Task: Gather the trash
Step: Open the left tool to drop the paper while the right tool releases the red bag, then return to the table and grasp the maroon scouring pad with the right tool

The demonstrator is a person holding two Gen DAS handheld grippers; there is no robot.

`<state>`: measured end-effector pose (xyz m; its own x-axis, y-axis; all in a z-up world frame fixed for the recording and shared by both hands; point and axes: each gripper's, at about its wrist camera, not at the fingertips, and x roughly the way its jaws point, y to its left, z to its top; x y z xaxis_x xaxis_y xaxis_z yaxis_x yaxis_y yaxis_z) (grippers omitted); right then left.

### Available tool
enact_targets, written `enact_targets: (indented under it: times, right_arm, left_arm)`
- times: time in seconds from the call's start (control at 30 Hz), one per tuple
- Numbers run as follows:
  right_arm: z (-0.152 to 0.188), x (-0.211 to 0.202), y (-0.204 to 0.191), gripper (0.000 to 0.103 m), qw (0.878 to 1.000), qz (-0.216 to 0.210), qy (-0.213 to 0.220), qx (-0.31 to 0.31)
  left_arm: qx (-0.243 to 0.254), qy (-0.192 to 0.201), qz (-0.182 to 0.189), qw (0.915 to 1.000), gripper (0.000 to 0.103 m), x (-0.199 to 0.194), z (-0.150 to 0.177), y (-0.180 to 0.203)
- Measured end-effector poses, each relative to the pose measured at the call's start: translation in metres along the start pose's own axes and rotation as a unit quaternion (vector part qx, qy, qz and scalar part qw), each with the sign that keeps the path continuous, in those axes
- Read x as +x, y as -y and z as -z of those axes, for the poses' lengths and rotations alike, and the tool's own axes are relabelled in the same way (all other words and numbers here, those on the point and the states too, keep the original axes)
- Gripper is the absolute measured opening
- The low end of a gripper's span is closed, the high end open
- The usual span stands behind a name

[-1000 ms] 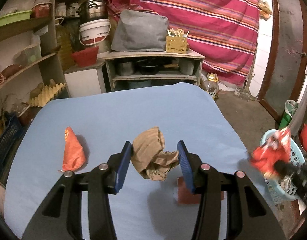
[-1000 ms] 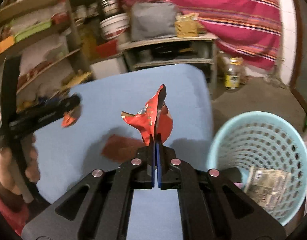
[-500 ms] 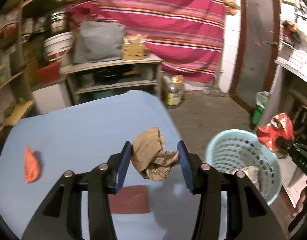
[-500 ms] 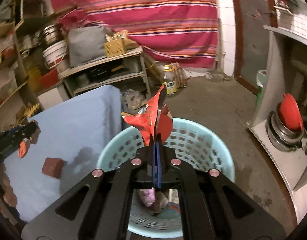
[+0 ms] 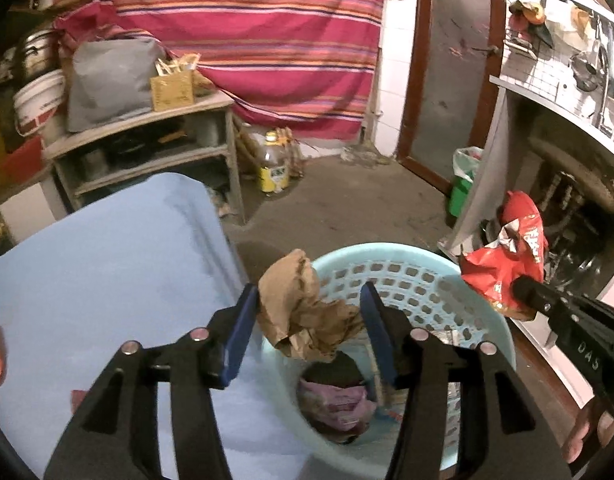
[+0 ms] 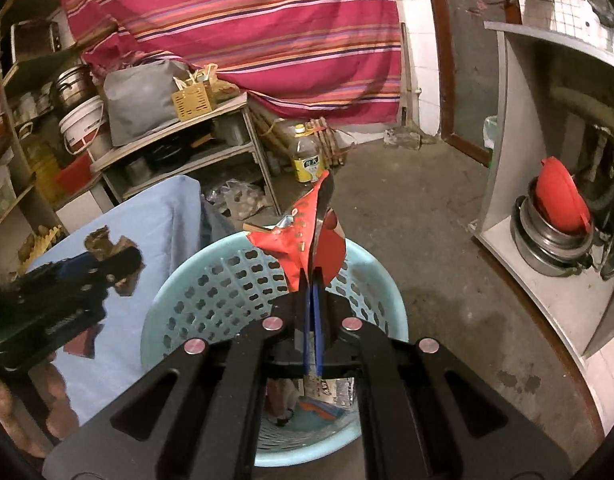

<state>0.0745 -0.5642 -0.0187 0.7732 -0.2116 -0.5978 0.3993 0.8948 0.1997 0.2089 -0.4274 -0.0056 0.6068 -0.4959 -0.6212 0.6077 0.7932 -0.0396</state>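
While both grippers have swung from the blue table to the light-blue basket, the left gripper has just been widening, its jaws loosening on the crumpled brown paper between them, at twelve o'clock from its camera. Release over the basket appears imminent. The right gripper stays clamped on the creased red wrapper, above the basket's far rim.

Two fisheye wrist views, each looking forward and downward along its own gripper's fingers. Both sit close above the basket beside the table, facing the striped cloth. Each view catches the other gripper at its edge.
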Motion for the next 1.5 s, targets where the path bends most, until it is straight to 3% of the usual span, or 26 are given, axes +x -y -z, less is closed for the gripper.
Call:
enact_targets:
  times: [0.1,0.33,0.57,0.6,0.63,0.7,0.77,0.9,1.17,1.5]
  right_arm:
    - [0.0,0.001,0.0,0.003,1.0,0.0,-0.002,0.001]
    - [0.001,0.008,-0.003,0.003,1.0,-0.008,-0.013,0.005]
    - [0.0,0.021,-0.02,0.008,0.999,-0.021,-0.026,-0.003]
    - [0.001,0.022,-0.023,0.021,0.999,-0.02,-0.027,-0.004]
    - [0.001,0.023,-0.024,0.041,0.999,-0.019,-0.027,-0.004]
    - [0.001,0.024,-0.031,0.068,1.0,-0.02,-0.022,-0.003]
    - [0.002,0.025,-0.037,0.071,1.0,-0.017,-0.023,-0.006]
    - [0.003,0.024,-0.051,0.095,1.0,-0.01,-0.016,-0.002]
    - [0.007,0.033,-0.114,0.099,0.999,-0.037,-0.024,-0.006]
    - [0.029,0.041,-0.204,0.099,0.997,-0.045,-0.029,-0.051]
  left_arm:
    - [-0.004,-0.009,0.012,0.9999,0.07,0.007,-0.006,-0.002]
    - [-0.018,-0.014,0.023,0.9995,0.075,0.009,-0.01,-0.009]
    - [-0.03,-0.002,-0.016,0.9994,0.081,-0.015,0.005,-0.039]
    - [-0.03,0.0,-0.022,0.9993,0.081,-0.019,0.007,-0.045]
    - [-0.029,0.003,-0.03,0.9991,0.081,-0.025,0.01,-0.052]
    - [-0.032,0.01,-0.048,0.9983,0.081,-0.039,0.016,-0.068]
    - [-0.038,0.014,-0.06,0.9974,0.084,-0.051,0.021,-0.083]
    - [-0.05,0.023,-0.09,0.9945,0.086,-0.083,0.036,-0.119]
    - [-0.074,0.037,-0.154,0.9846,0.092,-0.146,0.066,-0.2]
    - [-0.098,0.027,-0.218,0.9706,0.095,-0.168,0.094,-0.304]
